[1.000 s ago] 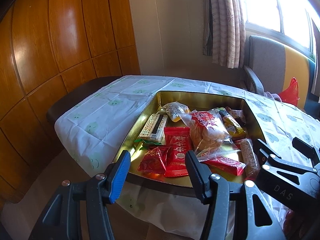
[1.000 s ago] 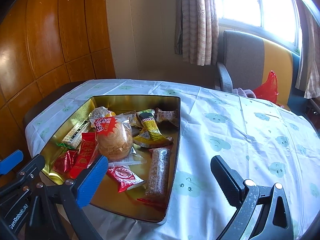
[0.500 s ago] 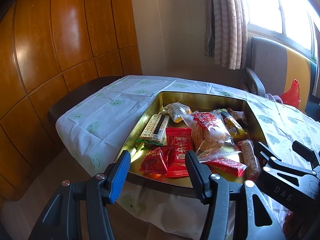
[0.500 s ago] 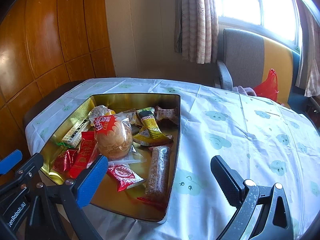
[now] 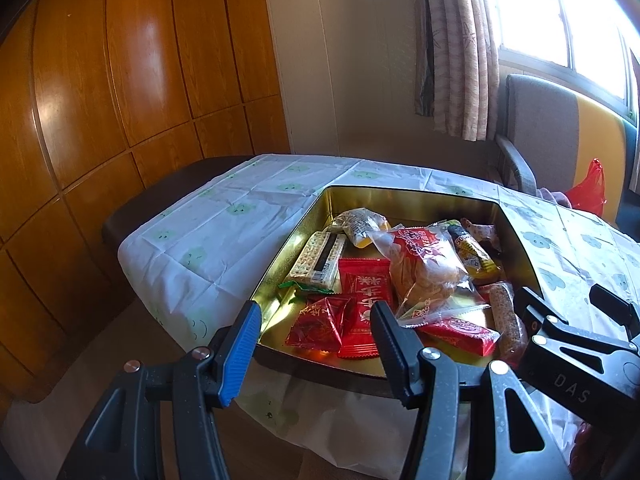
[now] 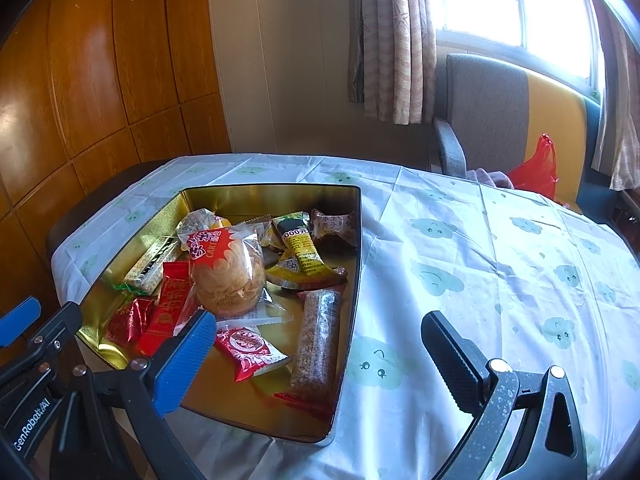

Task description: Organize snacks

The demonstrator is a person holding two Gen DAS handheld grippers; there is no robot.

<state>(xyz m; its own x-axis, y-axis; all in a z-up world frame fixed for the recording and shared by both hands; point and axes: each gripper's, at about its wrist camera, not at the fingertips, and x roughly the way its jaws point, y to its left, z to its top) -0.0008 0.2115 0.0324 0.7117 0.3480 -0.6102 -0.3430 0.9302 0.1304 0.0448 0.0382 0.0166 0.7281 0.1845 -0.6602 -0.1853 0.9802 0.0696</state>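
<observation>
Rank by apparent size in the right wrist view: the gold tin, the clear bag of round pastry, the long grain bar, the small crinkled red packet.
1. Gold tin
2. Clear bag of round pastry
3. Long grain bar, though it lies nearer the camera
4. Small crinkled red packet

Home dining room, clothed table (image 6: 480, 264), curtains (image 6: 394, 40), armchair (image 6: 486, 112)

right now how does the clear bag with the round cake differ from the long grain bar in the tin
The cake bag is bulky and rounded with a red printed top; the grain bar is slim, long and plain brown in its clear wrap. The cake bag sits mid-tin, piled on other packets; the grain bar lies flat along the right wall of the tin. Both have see-through wrappers, and neither claw touches them.
</observation>
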